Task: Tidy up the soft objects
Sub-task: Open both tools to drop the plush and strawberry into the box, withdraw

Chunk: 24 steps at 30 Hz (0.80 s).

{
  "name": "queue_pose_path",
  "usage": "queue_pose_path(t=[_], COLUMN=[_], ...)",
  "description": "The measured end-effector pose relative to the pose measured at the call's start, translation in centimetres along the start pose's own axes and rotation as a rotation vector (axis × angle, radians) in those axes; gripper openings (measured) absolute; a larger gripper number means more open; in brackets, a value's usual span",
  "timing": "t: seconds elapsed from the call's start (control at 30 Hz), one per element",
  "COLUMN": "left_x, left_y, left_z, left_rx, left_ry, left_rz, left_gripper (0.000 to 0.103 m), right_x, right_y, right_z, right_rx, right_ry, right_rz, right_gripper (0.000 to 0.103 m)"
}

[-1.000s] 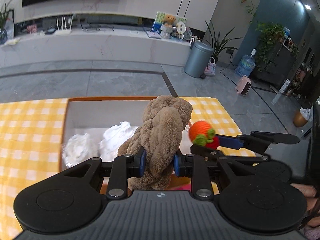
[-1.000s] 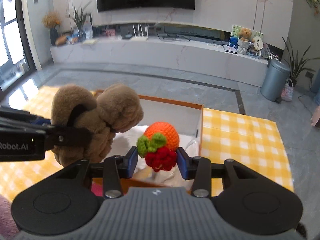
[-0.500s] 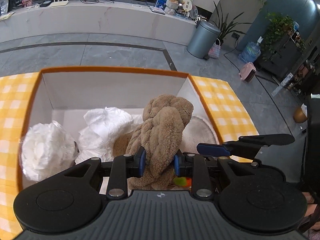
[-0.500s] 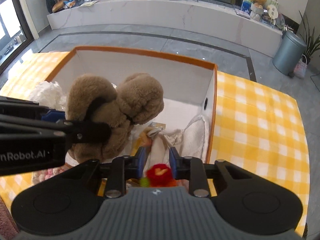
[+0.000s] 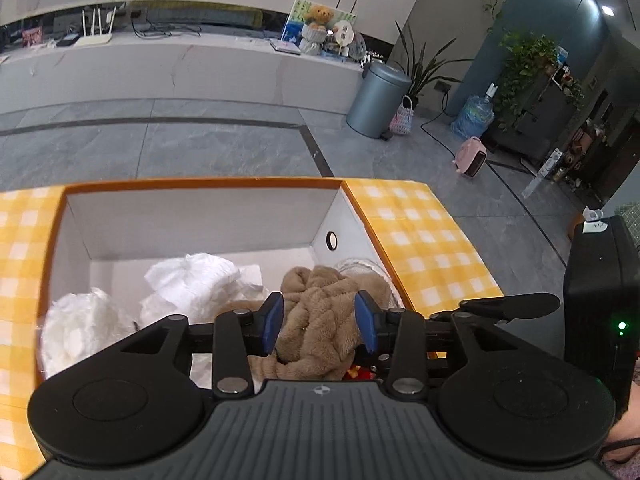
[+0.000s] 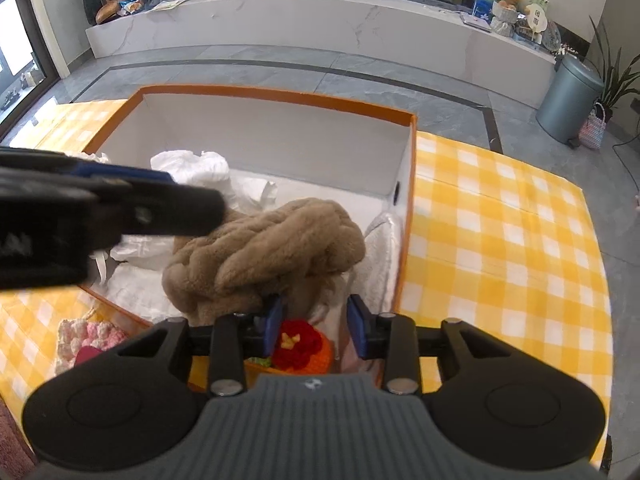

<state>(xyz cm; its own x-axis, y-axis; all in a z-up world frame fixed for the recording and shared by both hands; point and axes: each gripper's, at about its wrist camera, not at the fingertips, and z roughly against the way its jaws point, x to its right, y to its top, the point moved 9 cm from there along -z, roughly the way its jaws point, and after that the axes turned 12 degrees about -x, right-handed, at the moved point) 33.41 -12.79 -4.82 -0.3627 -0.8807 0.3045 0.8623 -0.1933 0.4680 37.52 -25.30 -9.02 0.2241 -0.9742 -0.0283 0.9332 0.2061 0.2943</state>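
An orange-rimmed white box (image 5: 200,224) (image 6: 280,136) stands on the yellow checked cloth. A brown braided plush (image 5: 320,320) (image 6: 272,252) lies inside it at the right. My left gripper (image 5: 319,324) is open with its pads on either side of the plush, not squeezing it. My right gripper (image 6: 314,324) is open above the orange and red crochet toy (image 6: 300,348), which lies in the box's near right corner. The left gripper's arm (image 6: 100,208) crosses the right wrist view at the left.
White soft bundles (image 5: 192,284) (image 5: 80,328) and a white towel (image 6: 384,248) lie in the box. A pink and white crochet piece (image 6: 88,340) lies on the cloth (image 6: 500,240) outside the near left wall. A grey bin (image 5: 376,100) stands on the floor beyond.
Both grippers lowered into the box and opened. The brown plush and the crochet toy left the jaws and now lie in the box.
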Motion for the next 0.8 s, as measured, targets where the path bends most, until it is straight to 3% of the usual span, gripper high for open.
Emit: queue_pose_path(t=[0.2,0.43,0.8], left_x=[-0.2,-1.0,-1.0], left_y=[-1.1,-2.7,-7.8], left_z=[2.6,6.3,13.8], left_rx=[0.013,0.049,0.181], left_ry=[0.039,0.185,0.228], left_rz=[-0.006,-0.025,-0.025], left_gripper=[0.046,0.046,0.046], right_x=[-0.2,-1.3,-5.5], right_y=[-1.1,-2.7,-7.5], right_z=[1.8,5.1,12.2], right_rx=[0.014,0.068,0.272], right_ry=[-0.019,0.001,0.055], right_rz=[0.010,-0.007,-0.052], right_gripper=[0.053,0.061,0.068])
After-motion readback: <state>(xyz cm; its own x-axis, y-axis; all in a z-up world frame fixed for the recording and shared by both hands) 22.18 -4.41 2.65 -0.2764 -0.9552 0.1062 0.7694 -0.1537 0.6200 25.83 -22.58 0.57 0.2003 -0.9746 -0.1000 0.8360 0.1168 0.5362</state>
